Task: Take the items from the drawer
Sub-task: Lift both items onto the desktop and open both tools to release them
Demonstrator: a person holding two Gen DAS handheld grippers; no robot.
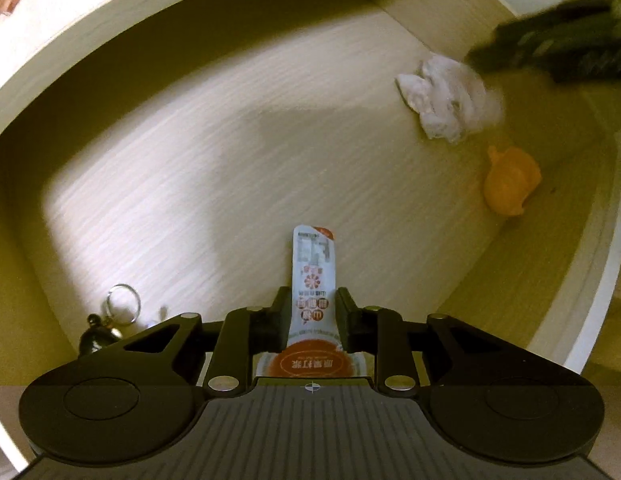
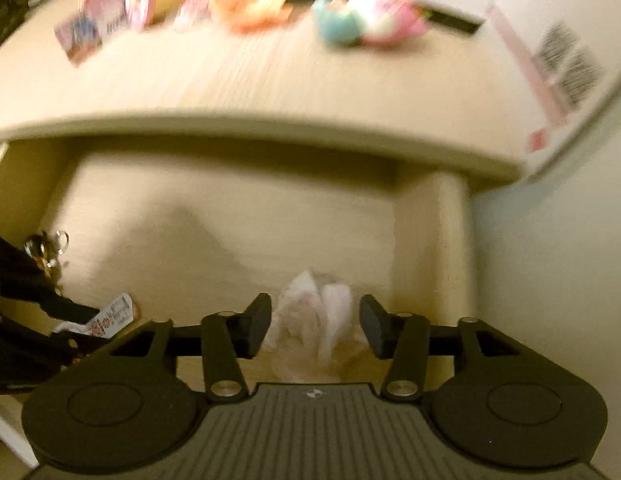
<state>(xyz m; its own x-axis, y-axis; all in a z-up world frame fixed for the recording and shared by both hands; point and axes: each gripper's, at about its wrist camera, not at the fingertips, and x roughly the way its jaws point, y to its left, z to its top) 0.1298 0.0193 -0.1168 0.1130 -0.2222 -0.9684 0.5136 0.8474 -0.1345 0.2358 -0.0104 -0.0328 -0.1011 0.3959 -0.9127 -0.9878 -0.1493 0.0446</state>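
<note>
Black two-finger left gripper reaches into the pale wood-grain drawer, its flat pads closed against the sides of a long, glossy sachet printed in red and white. Toward the drawer's left edge lies a metal keyring with a dark rounded charm. Toward the right edge sit a crumpled white wrapper and a lumpy orange piece. Over that wrapper the right gripper hangs with its pads apart, clear of the crinkled plastic. Blurred colourful packets line the desk's far edge above.
</note>
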